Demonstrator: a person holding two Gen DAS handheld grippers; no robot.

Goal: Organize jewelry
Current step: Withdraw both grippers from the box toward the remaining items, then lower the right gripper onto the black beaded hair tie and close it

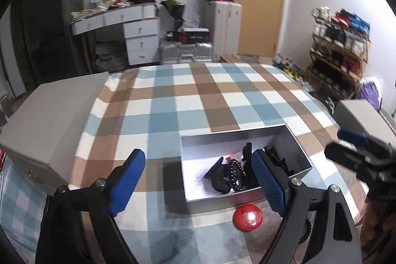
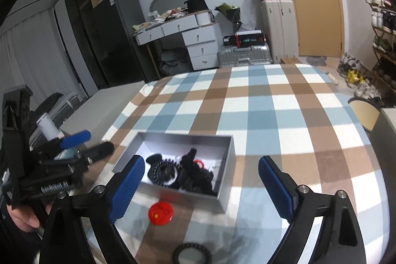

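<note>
Closest to my right-hand camera lay a black beaded bracelet (image 2: 192, 254) on the checked cloth (image 2: 284, 105), below and between the right tongs (image 2: 201, 176), which I saw spread wide with nothing between them. Just beyond it sat a red round badge (image 2: 160, 212), touching nothing, right beside the near wall of the open grey box (image 2: 229, 165). Inside that box I could see a heap of black jewelry (image 2: 183, 172), the pieces too tangled to tell apart. My left tongs (image 1: 198, 171) were also spread and empty, hovering short of the box, the badge (image 1: 248, 216) beside the right finger.
</note>
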